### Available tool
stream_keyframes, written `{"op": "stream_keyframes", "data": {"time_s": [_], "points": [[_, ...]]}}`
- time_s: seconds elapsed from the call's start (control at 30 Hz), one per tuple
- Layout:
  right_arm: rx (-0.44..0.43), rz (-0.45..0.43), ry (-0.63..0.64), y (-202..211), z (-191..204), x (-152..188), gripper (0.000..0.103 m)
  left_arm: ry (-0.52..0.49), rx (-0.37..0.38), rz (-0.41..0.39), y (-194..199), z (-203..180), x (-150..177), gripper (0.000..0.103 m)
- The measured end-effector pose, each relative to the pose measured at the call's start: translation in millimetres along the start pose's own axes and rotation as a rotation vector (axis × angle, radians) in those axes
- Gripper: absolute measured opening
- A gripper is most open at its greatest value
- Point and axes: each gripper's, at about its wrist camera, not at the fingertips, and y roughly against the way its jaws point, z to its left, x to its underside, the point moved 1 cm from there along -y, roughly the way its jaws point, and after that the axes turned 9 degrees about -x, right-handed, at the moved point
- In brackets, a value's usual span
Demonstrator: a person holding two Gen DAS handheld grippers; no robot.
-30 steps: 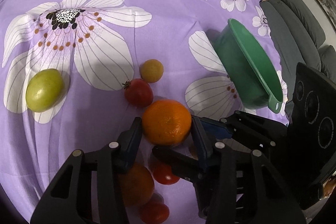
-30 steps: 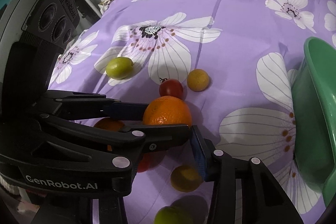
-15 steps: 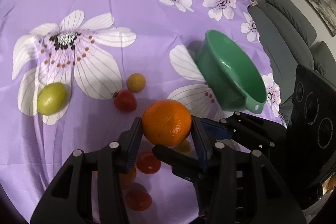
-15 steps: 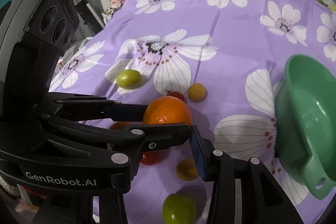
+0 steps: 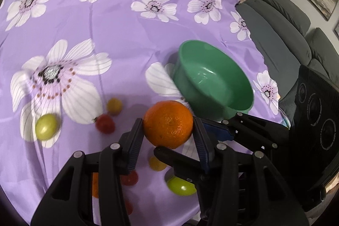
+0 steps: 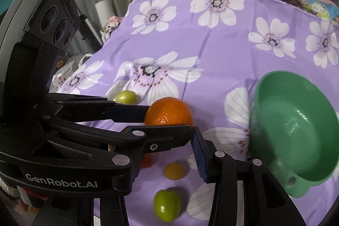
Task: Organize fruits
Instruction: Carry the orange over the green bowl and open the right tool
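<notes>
**Orange held in the air beside the bowl**

The orange (image 5: 168, 125) is off the bench, clamped at its sides between the blue pads of the left gripper (image 5: 167, 130). The left fingers (image 5: 135, 141) stand about an orange-width apart. It hangs just beside the near wall of the green bowl (image 5: 243, 77), which stands on the purple flowered cloth (image 5: 127, 20).

The right gripper (image 6: 169, 154) crosses close under the left one. One of its fingers (image 6: 199, 154) shows clearly and the other is hidden behind the left gripper. They look partly apart, but whether they press on anything cannot be told.

Below the orange on the cloth lie a small yellow fruit (image 5: 156, 163), a green fruit (image 5: 181, 185) and a tomato (image 5: 129, 179). Further left are another tomato (image 5: 105, 124), a yellow fruit (image 5: 114, 106) and a green one (image 5: 46, 126). A grey sofa (image 5: 281, 20) stands past the bench.
</notes>
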Motion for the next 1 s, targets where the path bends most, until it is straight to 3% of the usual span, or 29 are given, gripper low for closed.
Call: {"op": "stream_keyframes", "data": {"time_s": [0.63, 1.0], "points": [[0.121, -0.119, -0.103, 38.4, -51.2, 3.4, 0.045, -0.151, 0.063, -0.013, -32.9, -66.7, -39.7, 0.046], [0.173, -0.128, -0.169, 43.9, -88.3, 8.9, 0.045, -0.174, 0.102, 0.022, -65.5, -90.2, -51.7, 0.046]]}}
